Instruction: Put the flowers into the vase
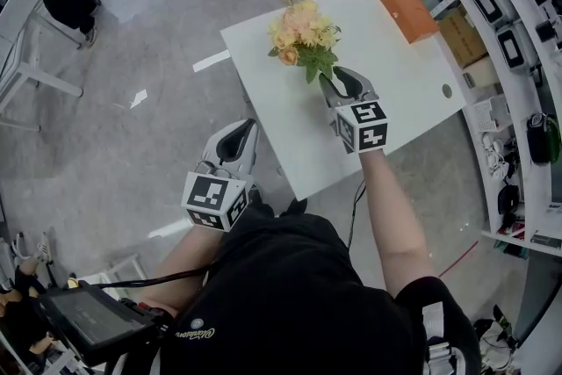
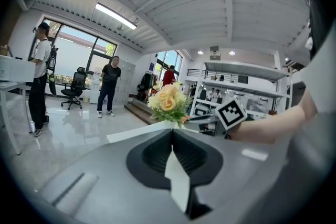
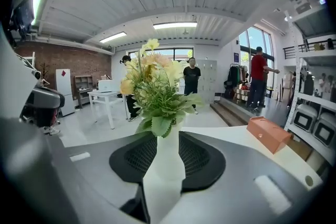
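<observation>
A bunch of yellow and peach flowers (image 1: pixel 303 31) with green leaves stands in a white vase (image 3: pixel 165 165) on the white table (image 1: pixel 404 92). My right gripper (image 1: pixel 338 82) reaches in from the near side, its pads closed on the vase body below the leaves (image 3: pixel 157 123). In the head view the jaws hide the vase. My left gripper (image 1: pixel 235 136) hangs off the table's left edge over the floor, jaws together and holding nothing. In the left gripper view the flowers (image 2: pixel 168 102) and the right gripper's marker cube (image 2: pixel 231 113) show beyond the table edge.
An orange box (image 1: pixel 407 10) lies at the table's far right corner, and shows again (image 3: pixel 269 134) in the right gripper view. Shelves with equipment (image 1: pixel 518 57) line the right side. Several people stand on the glossy floor further back (image 2: pixel 107 86). A dark tablet (image 1: pixel 88 316) hangs at lower left.
</observation>
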`<state>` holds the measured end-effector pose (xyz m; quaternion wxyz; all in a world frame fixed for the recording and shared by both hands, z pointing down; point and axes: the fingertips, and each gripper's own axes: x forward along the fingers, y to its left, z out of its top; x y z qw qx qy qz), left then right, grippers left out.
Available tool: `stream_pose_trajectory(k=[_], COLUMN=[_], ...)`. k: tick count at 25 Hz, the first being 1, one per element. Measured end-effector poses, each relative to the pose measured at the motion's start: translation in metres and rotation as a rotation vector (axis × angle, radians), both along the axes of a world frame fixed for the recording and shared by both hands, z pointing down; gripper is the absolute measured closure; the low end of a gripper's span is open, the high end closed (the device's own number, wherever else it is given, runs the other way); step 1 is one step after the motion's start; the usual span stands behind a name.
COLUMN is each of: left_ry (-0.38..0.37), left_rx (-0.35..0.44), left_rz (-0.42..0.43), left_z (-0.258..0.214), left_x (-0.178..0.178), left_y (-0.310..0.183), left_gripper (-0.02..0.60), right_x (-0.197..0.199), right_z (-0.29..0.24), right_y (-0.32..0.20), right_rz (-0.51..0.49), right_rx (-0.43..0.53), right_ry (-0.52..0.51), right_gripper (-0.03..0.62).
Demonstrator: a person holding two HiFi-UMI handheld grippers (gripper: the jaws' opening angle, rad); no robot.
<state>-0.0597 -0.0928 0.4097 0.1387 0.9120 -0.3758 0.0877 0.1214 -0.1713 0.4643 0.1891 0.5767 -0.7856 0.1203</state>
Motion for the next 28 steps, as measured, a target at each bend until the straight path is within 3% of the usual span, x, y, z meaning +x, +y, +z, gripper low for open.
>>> stream_pose_trajectory(k=[7,13,21,28], left_ry=[0.012,0.02,0.042,0.037], left_rx=[0.027,0.047,0.09,0.11], left_rz=[0.036,0.066,0.102,0.111], left_z=[-0.012,-0.02,-0.038,-0.045], left_x=[0.013,0.029,0.046,0.055], left_y=[0.006,0.014,0.02,0.021], left_gripper=[0.574,0.574,0.574,0.574], right_x=[0.003,0.021,0.05,0.055], right_z=[-0.006,-0.039,-0.091,-0.094], right_y=[0.033,0.072,0.138,0.167], right_rz=[0.039,0.104,0.267,0.327], right_rx=[0.022,0.112,0.282,0.308], right_ry=[-0.066,-0.128,-0.172,-0.189], right_gripper=[0.474,0.504,0.574,0.592])
